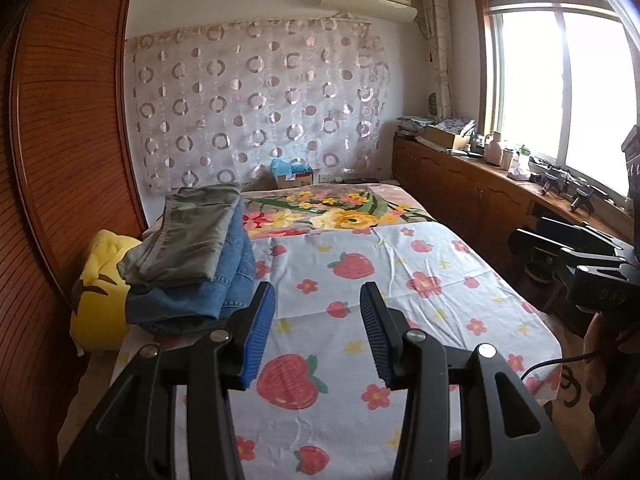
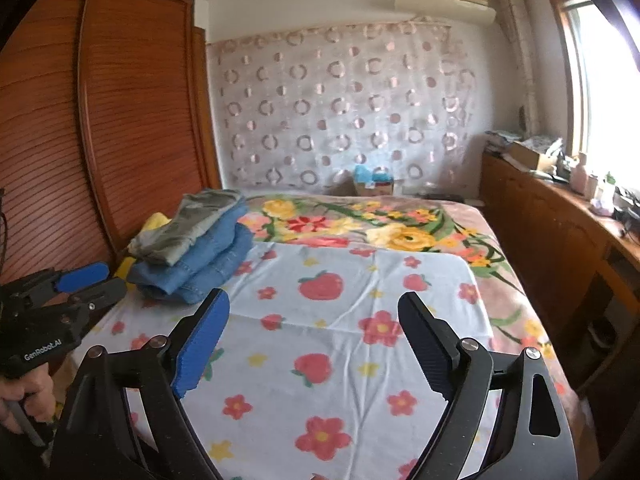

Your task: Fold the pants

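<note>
**A:** Bedroom, strawberry sheet (image 1: 400, 264) on the bed — where are the pants?

**B:** Olive pants (image 1: 188, 236) folded atop jeans (image 1: 216, 280), far-left side. Left gripper (image 1: 318, 308) part open, right gripper (image 2: 314, 320) wide — both empty, well apart from the stack.

Daylight poured through a wide wood-framed window (image 1: 560, 80) above low brown cabinets (image 1: 460, 176); a slatted reddish wooden wardrobe (image 2: 120, 120) stood beside the strawberry-sheeted bed (image 2: 340, 360).
</note>
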`<state>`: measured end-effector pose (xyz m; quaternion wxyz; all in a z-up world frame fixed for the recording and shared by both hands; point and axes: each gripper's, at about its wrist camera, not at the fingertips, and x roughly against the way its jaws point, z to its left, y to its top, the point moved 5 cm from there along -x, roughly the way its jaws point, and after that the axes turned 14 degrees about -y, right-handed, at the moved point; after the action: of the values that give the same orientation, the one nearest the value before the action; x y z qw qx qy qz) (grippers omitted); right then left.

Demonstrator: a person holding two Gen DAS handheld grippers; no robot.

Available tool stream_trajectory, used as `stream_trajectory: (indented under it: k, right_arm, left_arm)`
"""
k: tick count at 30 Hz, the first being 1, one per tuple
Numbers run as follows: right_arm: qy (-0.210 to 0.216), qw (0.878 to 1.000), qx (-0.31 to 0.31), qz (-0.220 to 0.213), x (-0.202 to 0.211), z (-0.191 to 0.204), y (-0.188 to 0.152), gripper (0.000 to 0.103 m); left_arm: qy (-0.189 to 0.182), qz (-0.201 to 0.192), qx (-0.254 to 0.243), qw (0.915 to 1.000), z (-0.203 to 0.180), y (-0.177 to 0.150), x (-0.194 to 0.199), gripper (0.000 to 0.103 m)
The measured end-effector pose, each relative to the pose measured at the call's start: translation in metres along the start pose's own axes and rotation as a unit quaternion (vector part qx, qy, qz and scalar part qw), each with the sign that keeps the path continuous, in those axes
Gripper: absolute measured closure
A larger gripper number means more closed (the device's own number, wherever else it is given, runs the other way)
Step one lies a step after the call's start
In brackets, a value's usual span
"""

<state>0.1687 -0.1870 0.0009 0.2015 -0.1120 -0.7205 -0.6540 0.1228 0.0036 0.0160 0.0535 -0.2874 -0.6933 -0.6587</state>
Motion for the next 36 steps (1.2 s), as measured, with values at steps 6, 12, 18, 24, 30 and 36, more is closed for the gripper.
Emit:
stream_trajectory:
  k: [6, 12, 18, 24, 30, 36]
  right_arm:
    - [-0.021, 1.000, -0.014, -0.011, 0.012, -0.015, 0.004, 0.014]
    - [-0.027, 0.999, -0.026, -0.030, 0.032, -0.026, 0.017, 0.014]
    - [-0.035, 0.998, -0.028, -0.045, 0.048, -0.028, 0.027, 0.012]
    - [-0.038, 0.997, -0.030, -0.055, 0.053, -0.026, 0.030, 0.012]
    - [-0.038, 0.997, -0.029, -0.055, 0.053, -0.026, 0.029, 0.012]
    - [-0.038, 0.997, -0.029, -0.055, 0.053, -0.026, 0.029, 0.012]
  left_arm:
    - [-0.003, -0.008, -0.009, 0.9999, -0.013, 0.012, 0.008, 0.059]
    - [-0.003, -0.029, -0.018, 0.9994, -0.019, 0.029, 0.024, 0.059]
    - [0.004, -0.046, -0.018, 0.9988, -0.018, 0.040, 0.043, 0.059]
    - [0.010, -0.053, -0.017, 0.9984, -0.016, 0.041, 0.052, 0.059]
    - [0.013, -0.053, -0.014, 0.9984, -0.015, 0.038, 0.053, 0.059]
    - [0.015, -0.051, -0.011, 0.9985, -0.013, 0.036, 0.052, 0.058]
